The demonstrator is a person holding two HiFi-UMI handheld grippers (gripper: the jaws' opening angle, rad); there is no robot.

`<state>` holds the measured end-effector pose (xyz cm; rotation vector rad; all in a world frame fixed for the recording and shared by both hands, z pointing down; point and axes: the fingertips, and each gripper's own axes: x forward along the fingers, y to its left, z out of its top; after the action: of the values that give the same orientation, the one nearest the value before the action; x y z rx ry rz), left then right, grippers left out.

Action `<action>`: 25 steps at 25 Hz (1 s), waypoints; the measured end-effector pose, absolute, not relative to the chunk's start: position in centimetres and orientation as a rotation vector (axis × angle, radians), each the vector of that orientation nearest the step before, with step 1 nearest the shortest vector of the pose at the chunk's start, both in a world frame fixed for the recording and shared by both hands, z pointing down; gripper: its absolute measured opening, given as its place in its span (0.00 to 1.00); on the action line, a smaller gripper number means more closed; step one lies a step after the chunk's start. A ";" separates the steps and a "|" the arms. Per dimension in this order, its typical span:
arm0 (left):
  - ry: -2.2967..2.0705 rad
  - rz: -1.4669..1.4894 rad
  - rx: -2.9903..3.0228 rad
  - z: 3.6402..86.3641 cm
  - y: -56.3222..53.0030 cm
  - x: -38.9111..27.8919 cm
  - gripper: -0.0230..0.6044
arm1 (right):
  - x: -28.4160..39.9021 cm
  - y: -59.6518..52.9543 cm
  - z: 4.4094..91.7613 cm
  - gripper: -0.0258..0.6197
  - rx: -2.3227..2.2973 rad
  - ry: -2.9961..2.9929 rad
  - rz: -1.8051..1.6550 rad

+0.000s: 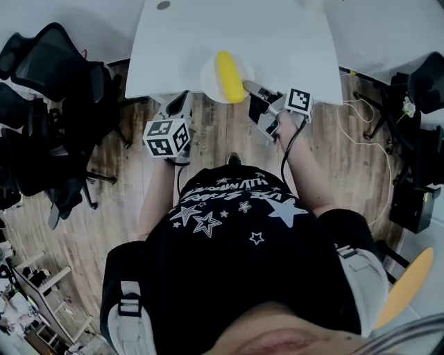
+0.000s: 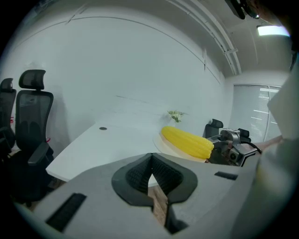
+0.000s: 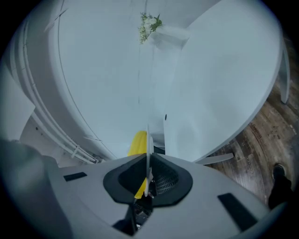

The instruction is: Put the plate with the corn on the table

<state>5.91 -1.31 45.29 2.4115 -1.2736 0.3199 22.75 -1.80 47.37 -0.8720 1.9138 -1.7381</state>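
Observation:
A yellow corn cob [image 1: 229,75] lies on a white plate [image 1: 208,73] at the near edge of the white table [image 1: 277,41]. My right gripper [image 1: 255,90] is shut on the plate's right rim. In the right gripper view the plate [image 3: 148,144] shows edge-on as a thin white line between the jaws, with the corn [image 3: 138,142] behind it. My left gripper [image 1: 177,105] hangs just below the table edge, left of the plate, shut with nothing in it. The left gripper view has the corn [image 2: 187,141], the plate [image 2: 170,151] and the right gripper [image 2: 229,148] ahead to the right. Whether the plate rests on the table is unclear.
Black office chairs [image 1: 48,90] stand to the left over the wood floor. A small plant [image 3: 149,21] sits at the table's far side. The tabletop has a cable hole [image 1: 163,5]. A white cable [image 1: 361,118] lies on the floor at the right.

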 end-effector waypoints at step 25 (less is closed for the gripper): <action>-1.361 0.302 2.283 48.2 -12.1 -0.8 0.05 | 16.1 -14.7 49.5 0.08 -0.784 1.976 -1.830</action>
<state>-0.82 -12.08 48.21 2.2835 -1.3608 0.3025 16.06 -14.66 49.45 -0.7841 1.9756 -1.8300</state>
